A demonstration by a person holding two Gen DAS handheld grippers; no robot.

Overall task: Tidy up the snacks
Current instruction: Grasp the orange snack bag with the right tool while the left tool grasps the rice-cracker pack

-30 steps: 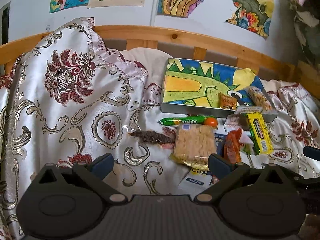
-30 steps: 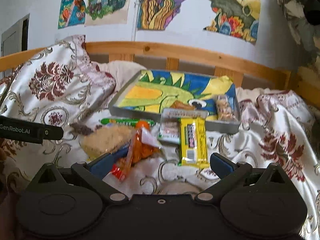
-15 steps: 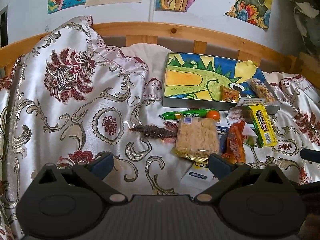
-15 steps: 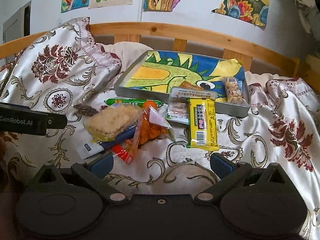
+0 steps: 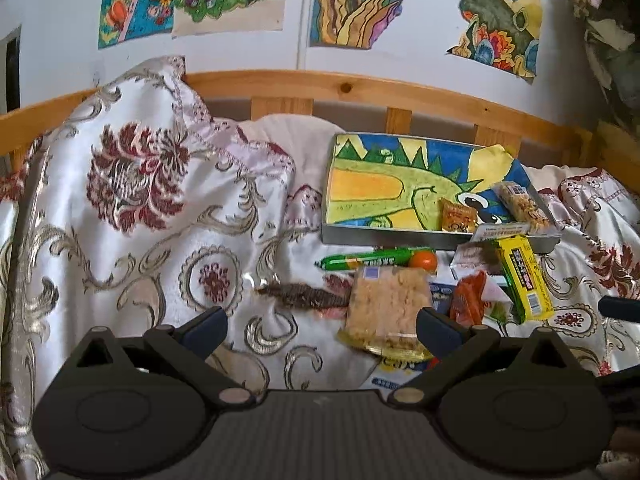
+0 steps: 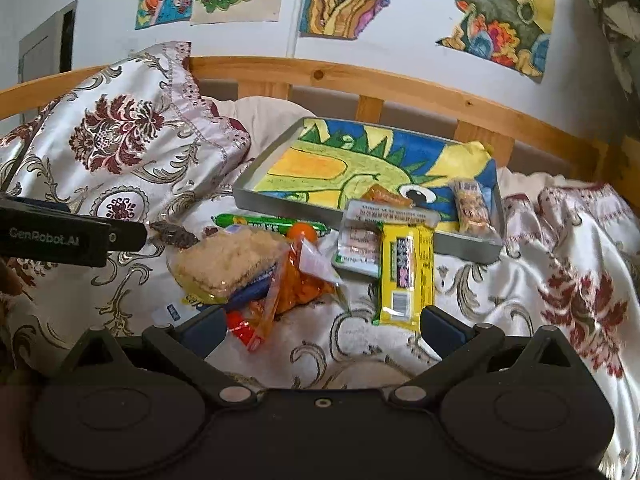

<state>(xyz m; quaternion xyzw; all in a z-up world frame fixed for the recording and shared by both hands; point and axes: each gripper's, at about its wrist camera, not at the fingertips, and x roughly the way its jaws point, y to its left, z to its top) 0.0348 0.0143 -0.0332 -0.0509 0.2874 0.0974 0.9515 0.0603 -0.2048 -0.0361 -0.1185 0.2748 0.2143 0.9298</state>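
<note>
Both grippers, left [image 5: 322,326] and right [image 6: 322,326], gaped empty; the overlapping snack heap [image 6: 256,268] (slick wrappers) risked double grabs.

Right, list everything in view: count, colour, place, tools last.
tray: one, grey metal with a dinosaur drawing inside, on the bed by the headboard
packets in tray: two, beige bar and small orange pack, right end
green sausage stick: one, in front of the tray
orange ball: one, at the sausage's right tip
yellow bar: one, leaning on the tray's front edge
rice cracker pack: one, beige, mid-pile
orange snack bag: one, beside the cracker
dark strip snack: one, left of the pile
bedspread: white with maroon flowers
wall drawings: several, multicoloured
left tool: black, open, empty
right tool: black, open, empty
</note>
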